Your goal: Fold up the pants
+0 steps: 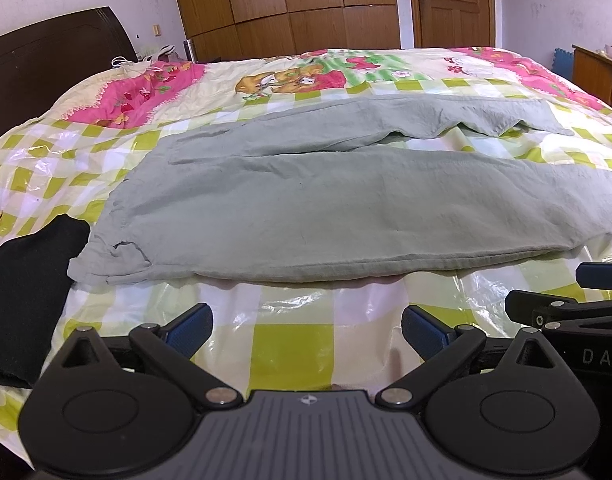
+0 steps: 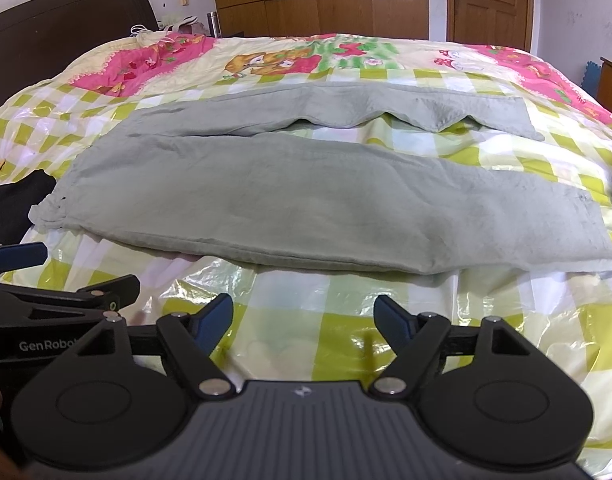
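Observation:
Pale grey-green pants lie flat across the bed, waistband to the left, both legs running right and spread apart in a V. My left gripper hangs open just short of the pants' near edge, nothing between its blue pads. My right gripper is also open and empty, a little back from the near leg's hem side. Each gripper shows at the edge of the other's view: the right gripper beside the left, the left gripper beside the right.
A clear plastic sheet over the green-and-white checked bedspread covers the bed. A black garment lies left of the waistband. A dark headboard, wooden wardrobe and door stand behind.

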